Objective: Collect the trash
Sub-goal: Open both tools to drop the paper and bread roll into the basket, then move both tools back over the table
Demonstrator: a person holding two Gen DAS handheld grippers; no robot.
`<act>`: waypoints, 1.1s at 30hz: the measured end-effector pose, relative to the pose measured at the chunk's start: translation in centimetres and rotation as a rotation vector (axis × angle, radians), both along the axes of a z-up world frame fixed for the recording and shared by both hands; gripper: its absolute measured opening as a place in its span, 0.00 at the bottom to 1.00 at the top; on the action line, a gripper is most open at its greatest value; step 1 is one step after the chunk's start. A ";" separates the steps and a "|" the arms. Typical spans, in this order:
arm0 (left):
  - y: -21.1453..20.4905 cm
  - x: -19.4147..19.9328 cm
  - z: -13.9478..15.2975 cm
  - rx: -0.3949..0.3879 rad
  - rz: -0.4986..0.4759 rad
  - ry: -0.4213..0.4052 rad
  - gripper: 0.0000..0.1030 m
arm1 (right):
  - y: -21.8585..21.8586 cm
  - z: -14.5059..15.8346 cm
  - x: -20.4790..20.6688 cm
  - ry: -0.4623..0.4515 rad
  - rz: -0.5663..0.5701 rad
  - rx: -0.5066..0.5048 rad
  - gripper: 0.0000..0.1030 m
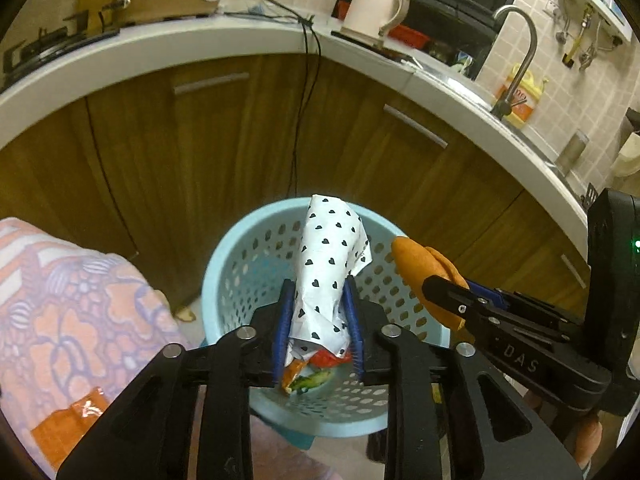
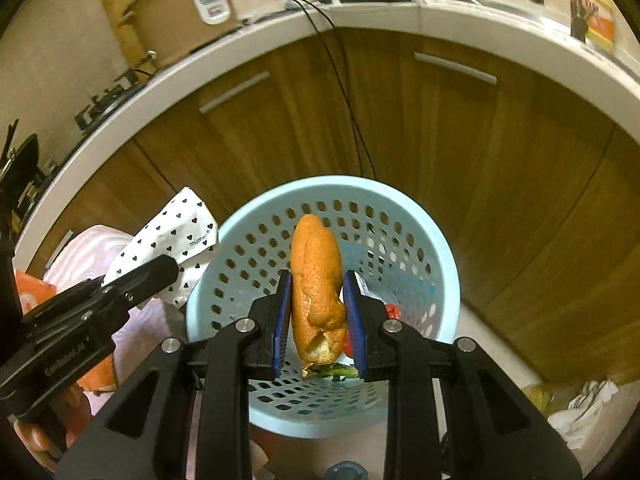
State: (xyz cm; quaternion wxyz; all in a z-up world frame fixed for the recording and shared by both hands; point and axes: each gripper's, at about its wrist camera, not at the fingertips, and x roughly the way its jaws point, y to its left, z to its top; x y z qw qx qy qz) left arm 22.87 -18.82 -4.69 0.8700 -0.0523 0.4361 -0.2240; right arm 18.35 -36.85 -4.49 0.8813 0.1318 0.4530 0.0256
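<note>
Left wrist view shows the left gripper (image 1: 318, 320) over the pale blue perforated basket (image 1: 240, 264), its blue pads flanking a heart-print paper wrapper (image 1: 330, 256), though firm pressing is hard to judge. Its lower end hides food scraps (image 1: 312, 376) partly. The right gripper (image 2: 316, 316) clamps a bread roll (image 2: 316, 280) above the same basket, whose bottom its fingers mostly block.

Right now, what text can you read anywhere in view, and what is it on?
"DAS": on the right gripper body, seen from the left wrist.
"GenRobot.AI": on the left gripper body, seen from the right wrist.
"mumer", cut off: on the heart-print wrapper.
Rice cooker panel and yellow bottle label: too blurred to read.
</note>
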 end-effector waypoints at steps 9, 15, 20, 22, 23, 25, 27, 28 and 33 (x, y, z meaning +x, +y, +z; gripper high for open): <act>0.7 -0.6 0.6 0.045 0.029 -0.049 0.59 | -0.2 -1.2 0.5 0.046 -0.014 -0.004 0.39; 2.7 -1.3 1.3 0.028 0.067 -0.061 0.62 | 0.7 -0.1 -0.4 0.019 -0.001 -0.016 0.44; 4.7 -2.7 2.8 0.018 0.106 -0.090 0.62 | 2.7 1.4 -1.0 -0.013 0.038 -0.018 0.44; 6.1 -3.8 3.9 0.024 0.137 -0.129 0.62 | 4.0 2.1 -1.4 -0.029 0.067 -0.017 0.44; 7.0 -4.4 4.6 0.029 0.154 -0.147 0.62 | 4.8 2.4 -1.5 -0.035 0.082 -0.019 0.44; 8.5 -5.4 5.6 0.039 0.184 -0.177 0.63 | 6.6 3.0 -1.7 -0.050 0.121 -0.020 0.44; 10.9 -6.7 6.9 0.048 0.238 -0.217 0.66 | 8.6 3.5 -2.0 -0.063 0.165 -0.020 0.44; 11.8 -7.2 7.4 0.049 0.259 -0.231 0.67 | 9.6 3.8 -2.0 -0.069 0.188 -0.023 0.44; 18.6 -10.3 9.7 0.050 0.396 -0.289 0.69 | 14.1 5.2 -2.5 -0.105 0.288 -0.035 0.44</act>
